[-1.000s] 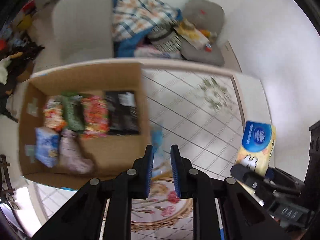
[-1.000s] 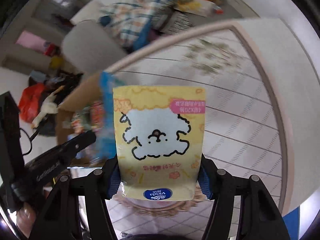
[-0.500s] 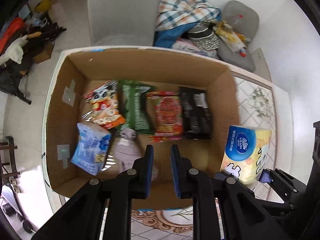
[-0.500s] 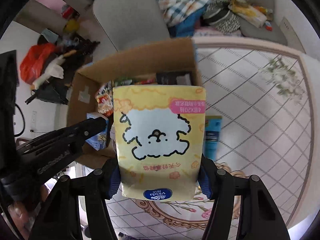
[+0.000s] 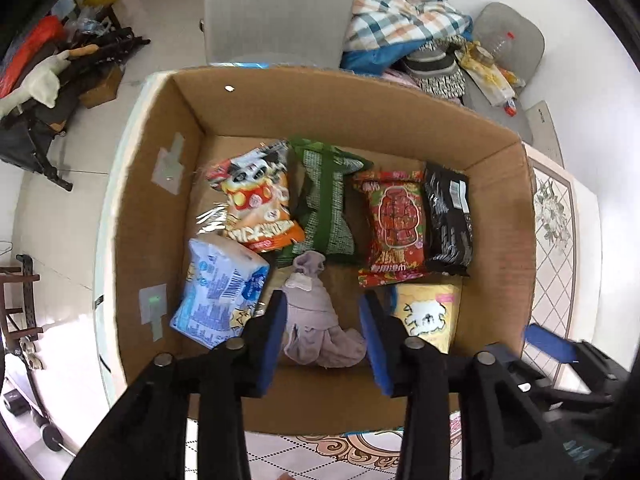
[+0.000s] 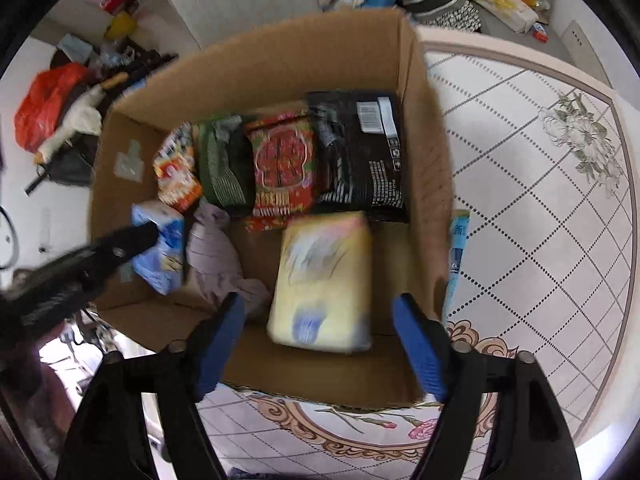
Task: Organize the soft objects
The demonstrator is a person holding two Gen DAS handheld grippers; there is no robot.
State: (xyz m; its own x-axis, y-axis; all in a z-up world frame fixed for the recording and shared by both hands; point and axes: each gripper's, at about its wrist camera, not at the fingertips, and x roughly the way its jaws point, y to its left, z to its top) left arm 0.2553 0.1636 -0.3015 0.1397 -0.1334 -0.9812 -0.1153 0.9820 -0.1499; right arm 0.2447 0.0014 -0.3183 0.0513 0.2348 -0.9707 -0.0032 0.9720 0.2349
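Note:
A cardboard box (image 5: 160, 184) (image 6: 424, 160) holds several snack bags, a blue tissue pack (image 5: 218, 288) (image 6: 160, 252) and a mauve cloth (image 5: 316, 324) (image 6: 212, 256). A yellow tissue pack (image 6: 324, 280) (image 5: 428, 316) lies free in the box's near right corner, blurred. My right gripper (image 6: 320, 344) is open and empty just above it. My left gripper (image 5: 324, 340) is open and empty over the mauve cloth, its fingers either side of it.
The box stands on a tiled table (image 6: 540, 200) with a flower pattern. A flat blue packet (image 6: 458, 248) lies against the box's right wall. A grey chair (image 5: 280, 8) and a pile of clothes (image 5: 400, 12) stand behind the box. Clutter (image 5: 48, 80) covers the floor at left.
My right gripper opened and let go of the yellow tissue pack, which now lies in the box. My left gripper opened wide and moved closer over the box.

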